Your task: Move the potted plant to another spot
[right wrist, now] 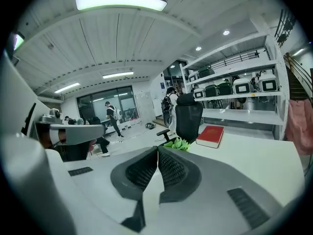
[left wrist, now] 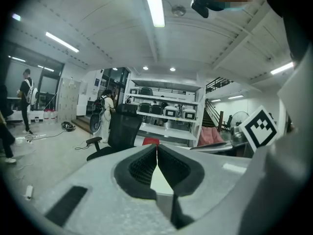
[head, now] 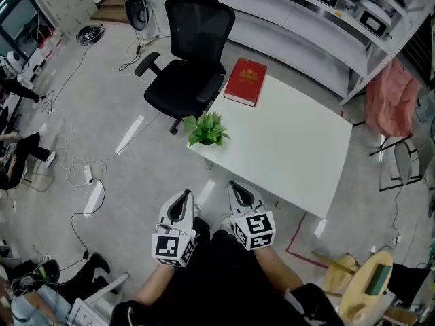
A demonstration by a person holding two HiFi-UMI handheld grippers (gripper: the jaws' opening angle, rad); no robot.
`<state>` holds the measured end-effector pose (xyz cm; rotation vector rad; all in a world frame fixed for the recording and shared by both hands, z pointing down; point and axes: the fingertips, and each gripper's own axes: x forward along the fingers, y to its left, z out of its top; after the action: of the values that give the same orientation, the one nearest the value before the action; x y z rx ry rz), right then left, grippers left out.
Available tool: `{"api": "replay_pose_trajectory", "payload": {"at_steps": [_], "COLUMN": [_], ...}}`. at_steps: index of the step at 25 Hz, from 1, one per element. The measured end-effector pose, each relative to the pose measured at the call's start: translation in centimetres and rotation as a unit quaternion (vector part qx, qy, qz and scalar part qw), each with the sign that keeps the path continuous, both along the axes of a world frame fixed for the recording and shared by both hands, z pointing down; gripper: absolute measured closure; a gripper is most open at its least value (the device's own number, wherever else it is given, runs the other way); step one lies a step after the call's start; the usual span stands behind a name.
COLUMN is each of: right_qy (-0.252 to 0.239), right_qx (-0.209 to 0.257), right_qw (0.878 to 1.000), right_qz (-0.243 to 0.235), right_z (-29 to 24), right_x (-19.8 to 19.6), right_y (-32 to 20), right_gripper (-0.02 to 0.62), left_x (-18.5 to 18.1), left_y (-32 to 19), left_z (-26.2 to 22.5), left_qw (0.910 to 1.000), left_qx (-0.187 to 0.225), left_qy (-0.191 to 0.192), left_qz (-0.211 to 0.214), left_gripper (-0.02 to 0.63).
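The small green potted plant (head: 206,130) stands at the near left corner of the white table (head: 292,148); its leaves (right wrist: 179,144) peek over my right gripper's jaws in the right gripper view. Both grippers are held close to the person's body, short of the table. My left gripper (head: 182,198) is shut with nothing in it, its tips meeting in the left gripper view (left wrist: 157,146). My right gripper (head: 234,185) is also shut and empty, jaw tips touching (right wrist: 157,149). The plant lies ahead of both, apart from them.
A red book (head: 245,81) lies at the table's far left end, behind the plant. A black office chair (head: 189,60) stands against that end. Cables litter the floor at left. White shelving (head: 326,19) runs behind the table; a pink cloth (head: 391,97) hangs at right.
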<state>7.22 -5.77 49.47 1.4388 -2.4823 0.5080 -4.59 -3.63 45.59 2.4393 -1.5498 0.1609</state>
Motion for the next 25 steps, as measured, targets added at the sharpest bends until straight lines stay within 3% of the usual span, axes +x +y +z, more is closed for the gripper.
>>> {"api": "replay_pose_trajectory", "payload": {"at_steps": [11, 25], "right_qy": [-0.024, -0.02], "right_qx": [0.017, 0.018], "right_qw": [1.0, 0.999], "right_qz": [0.006, 0.032], "right_z": [-2.6, -2.8], "right_x": [-3.4, -5.7], "right_y": [4.0, 4.9], "right_gripper": [0.581, 0.583], "left_x": [-2.2, -3.7], "left_y": [1.9, 2.0], "left_z": [-1.7, -0.2], "left_qw": [0.9995, 0.9987], "left_qx": [0.023, 0.01], "left_qy": [0.018, 0.025], "left_qz": [0.009, 0.043], "left_gripper": [0.588, 0.588]}}
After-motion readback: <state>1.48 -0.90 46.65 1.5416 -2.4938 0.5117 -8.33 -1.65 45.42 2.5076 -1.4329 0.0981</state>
